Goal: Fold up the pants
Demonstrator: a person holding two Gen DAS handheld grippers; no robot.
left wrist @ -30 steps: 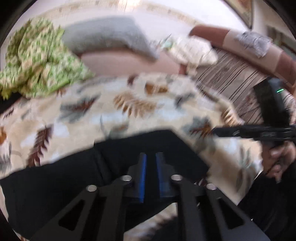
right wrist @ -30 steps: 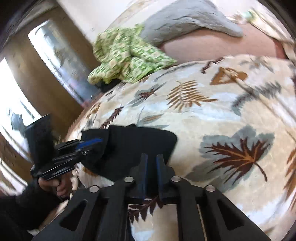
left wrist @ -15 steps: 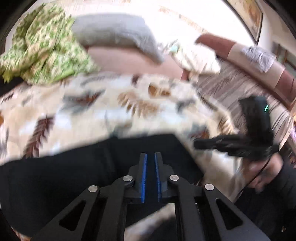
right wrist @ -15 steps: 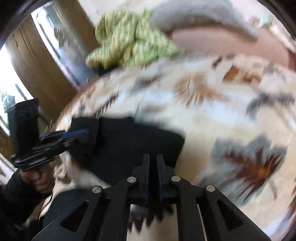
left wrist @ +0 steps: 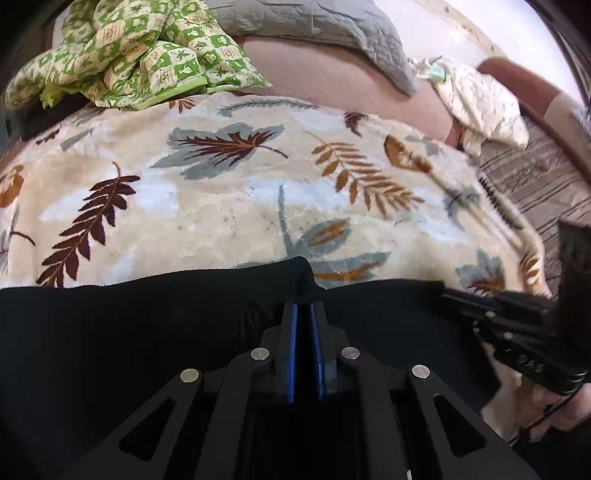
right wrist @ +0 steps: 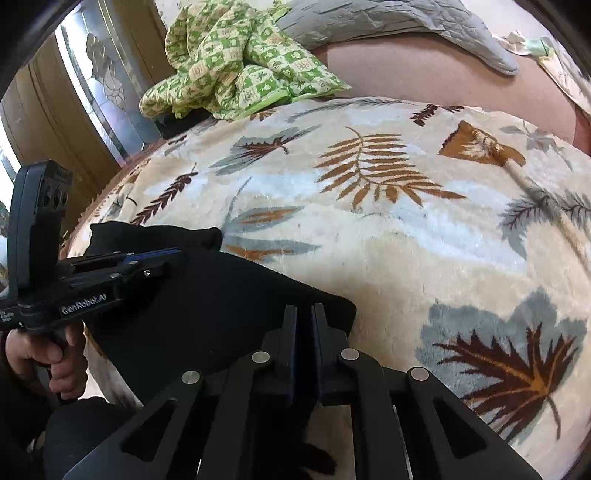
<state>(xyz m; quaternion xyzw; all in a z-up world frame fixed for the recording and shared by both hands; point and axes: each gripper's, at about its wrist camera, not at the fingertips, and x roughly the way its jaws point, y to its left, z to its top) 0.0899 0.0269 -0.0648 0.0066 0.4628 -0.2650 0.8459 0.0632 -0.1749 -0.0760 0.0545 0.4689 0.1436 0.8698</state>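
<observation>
Black pants lie stretched along the near edge of a leaf-patterned blanket. My left gripper is shut on their far edge, where the cloth peaks up between the blue pads. In the right wrist view the same pants spread leftward from my right gripper, which is shut on the corner nearest it. The left gripper shows there at the left, clamped on the other end, with a hand on its handle. The right gripper enters the left wrist view from the right, pinching the pants' end.
A crumpled green checked quilt and a grey pillow lie at the blanket's far side. A white cloth rests on a striped sofa to the right. A wooden door with a glass panel stands at the left.
Both grippers have come down and forward with the pants. The cloth now sits lower and flatter on the blanket, and the two grippers are closer to its surface.
</observation>
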